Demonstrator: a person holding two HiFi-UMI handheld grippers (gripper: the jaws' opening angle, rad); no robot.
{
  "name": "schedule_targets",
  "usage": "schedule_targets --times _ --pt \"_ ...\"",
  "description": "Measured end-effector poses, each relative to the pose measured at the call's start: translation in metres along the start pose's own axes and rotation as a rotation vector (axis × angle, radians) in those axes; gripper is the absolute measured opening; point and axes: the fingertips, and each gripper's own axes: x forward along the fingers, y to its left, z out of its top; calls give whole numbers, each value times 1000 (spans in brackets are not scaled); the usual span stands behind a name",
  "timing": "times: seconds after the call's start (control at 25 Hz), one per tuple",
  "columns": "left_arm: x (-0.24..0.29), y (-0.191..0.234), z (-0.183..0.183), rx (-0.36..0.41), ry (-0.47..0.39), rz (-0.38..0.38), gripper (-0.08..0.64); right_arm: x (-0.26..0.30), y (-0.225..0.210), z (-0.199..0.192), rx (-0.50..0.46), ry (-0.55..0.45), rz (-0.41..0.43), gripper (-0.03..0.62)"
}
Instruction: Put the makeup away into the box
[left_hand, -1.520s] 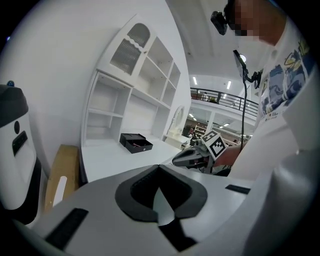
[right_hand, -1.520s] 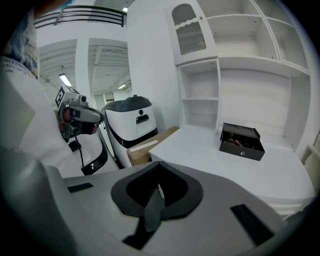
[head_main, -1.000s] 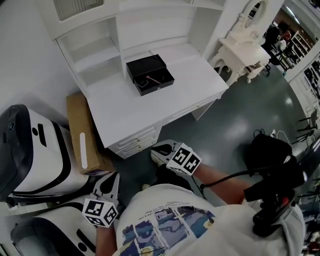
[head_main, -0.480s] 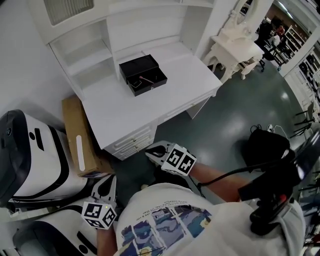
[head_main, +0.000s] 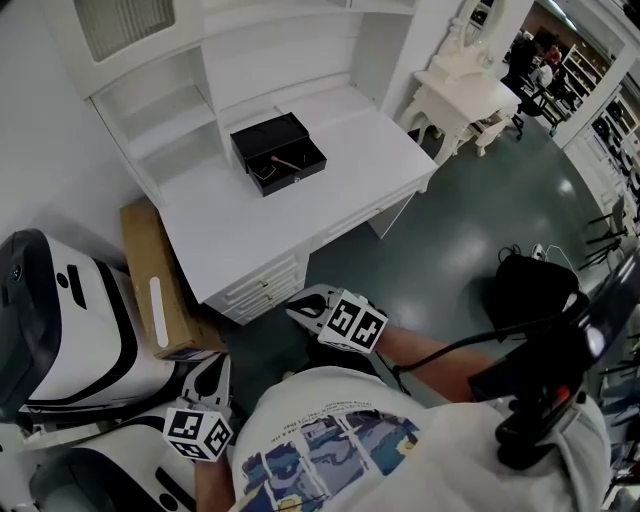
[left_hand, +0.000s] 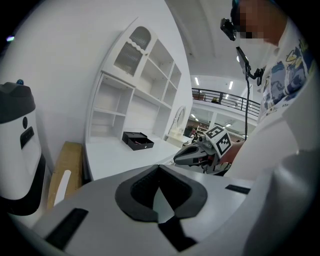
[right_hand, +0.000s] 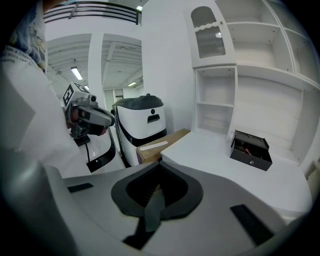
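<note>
Left gripper (head_main: 220, 362), right gripper (head_main: 294, 311): jaws together. Head view, not left's, shows boxed makeup (head_main: 286, 160).

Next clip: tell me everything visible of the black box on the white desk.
The black box is small, rectangular and rigid-looking, its hinged lid standing open at the back, a small pale clasp on the front. It rests flat on the white desk near the shelves, slightly askew to the edge. A slim reddish item lies inside; nothing else touches it.
</note>
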Motion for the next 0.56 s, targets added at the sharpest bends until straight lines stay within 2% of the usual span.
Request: schedule_targets --times 0.56 --pt "-2 -2 -3 -1 10 0 14 0 12 3 14 5 32 25"
